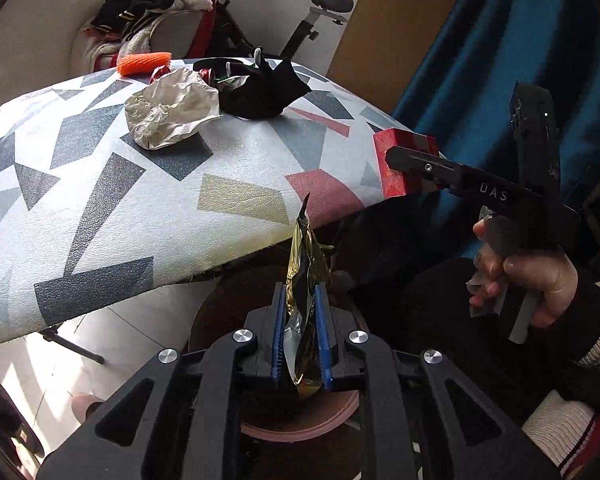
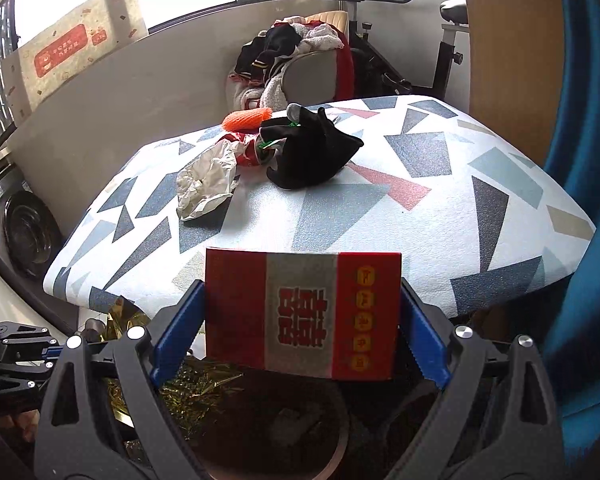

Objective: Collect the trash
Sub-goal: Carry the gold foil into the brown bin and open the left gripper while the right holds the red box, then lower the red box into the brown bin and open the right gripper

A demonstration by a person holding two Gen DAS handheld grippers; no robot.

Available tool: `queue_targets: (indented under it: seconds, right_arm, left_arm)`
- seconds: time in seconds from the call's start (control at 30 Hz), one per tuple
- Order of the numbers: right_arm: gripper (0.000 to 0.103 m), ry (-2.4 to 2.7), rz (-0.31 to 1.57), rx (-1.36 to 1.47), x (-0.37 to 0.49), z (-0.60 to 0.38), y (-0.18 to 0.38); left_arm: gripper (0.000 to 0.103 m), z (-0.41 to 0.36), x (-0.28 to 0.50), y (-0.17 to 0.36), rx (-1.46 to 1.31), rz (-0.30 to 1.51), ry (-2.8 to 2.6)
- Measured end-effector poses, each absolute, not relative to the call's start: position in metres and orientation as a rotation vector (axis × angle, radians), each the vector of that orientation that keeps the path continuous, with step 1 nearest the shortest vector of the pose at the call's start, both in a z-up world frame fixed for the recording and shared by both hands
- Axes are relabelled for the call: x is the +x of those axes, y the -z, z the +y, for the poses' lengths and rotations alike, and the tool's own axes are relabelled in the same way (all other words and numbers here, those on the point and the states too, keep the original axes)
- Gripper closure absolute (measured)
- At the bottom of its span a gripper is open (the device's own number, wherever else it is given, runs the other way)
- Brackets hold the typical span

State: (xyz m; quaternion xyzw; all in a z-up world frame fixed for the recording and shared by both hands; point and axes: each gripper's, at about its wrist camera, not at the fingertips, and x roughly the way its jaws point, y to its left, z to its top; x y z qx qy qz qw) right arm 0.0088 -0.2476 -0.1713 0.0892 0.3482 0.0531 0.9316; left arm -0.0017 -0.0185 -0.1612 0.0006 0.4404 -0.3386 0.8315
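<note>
A crumpled gold foil wrapper [image 1: 306, 264] stands upright between the blue pads of my left gripper [image 1: 301, 292]. The jaws are apart and the wrapper sits loosely in the gap, above a round bin [image 1: 300, 428] with a pinkish rim. My right gripper [image 2: 302, 312] is shut on a red and silver box [image 2: 300, 312] by its two sides, held at the near edge of the patterned table [image 2: 420, 220]. The left wrist view shows that box [image 1: 404, 136] at the right. On the table lie crumpled white paper [image 1: 172, 110], a black bag [image 1: 260, 88] and an orange foam net [image 1: 144, 62].
A red wrapper [image 2: 240, 148] lies beside the black bag. Behind the table stand a chair piled with clothes [image 2: 292, 52] and an exercise bike [image 2: 448, 40]. A blue curtain [image 1: 500, 60] hangs on the right. Gold foil [image 2: 196, 392] lies in the bin under the box.
</note>
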Motion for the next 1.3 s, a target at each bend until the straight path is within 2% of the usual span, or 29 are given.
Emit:
queue_targets:
  seconds: [0.03, 0.17, 0.3, 0.43, 0.8, 1.17, 1.3]
  right_arm:
    - [0.013, -0.112, 0.716, 0.178, 0.008, -0.246, 0.173]
    - [0.013, -0.139, 0.745, 0.147, 0.005, -0.233, 0.185]
    - [0.013, -0.176, 0.779, 0.122, -0.001, -0.216, 0.201]
    - [0.013, -0.217, 0.813, 0.098, -0.007, -0.202, 0.22]
    - [0.013, -0.278, 0.957, 0.011, -0.003, -0.176, 0.259]
    - [0.013, -0.273, 0.977, 0.014, -0.002, -0.177, 0.262]
    - [0.006, -0.276, 0.984, 0.018, -0.002, -0.177, 0.263]
  left_arm:
    - [0.045, -0.017, -0.002, 0.162, -0.007, 0.919, 0.71]
    - [0.036, -0.003, 0.0, 0.157, -0.034, 0.861, 0.656]
    - [0.019, 0.016, -0.001, 0.153, -0.022, 0.804, 0.546]
    - [0.012, 0.031, -0.008, 0.155, 0.034, 0.752, 0.424]
    - [0.009, 0.039, -0.019, 0.163, 0.081, 0.708, 0.33]
    - [0.009, 0.044, -0.014, 0.169, 0.049, 0.738, 0.307]
    - [0.009, 0.047, -0.014, 0.17, 0.039, 0.745, 0.298]
